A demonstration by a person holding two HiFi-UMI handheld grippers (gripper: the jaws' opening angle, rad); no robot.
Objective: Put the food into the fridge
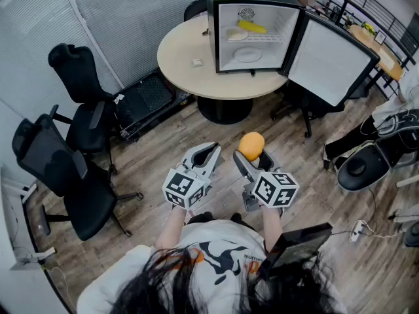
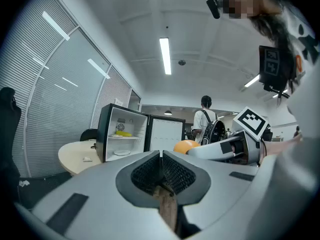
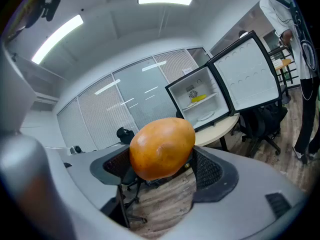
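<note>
One orange fruit (image 3: 162,148) sits pinched in the right tongs (image 3: 162,166) — left tongs (image 2: 161,159) pressed together.

The fruit (image 3: 161,148) at the centre of the right gripper view is showing orange with browner mottling. At the top of the head view, the mini fridge (image 1: 212,31) is showing black outside, white inside, with yellow food (image 1: 251,27) on its shelf. The round table (image 1: 183,64) is looking beige, the office chairs (image 1: 82,110) black, the plank floor (image 1: 157,156) grey-brown. The left gripper (image 1: 208,150) and right gripper (image 1: 251,152) are showing pale grey, their cubes wearing black-and-white square markers
</note>
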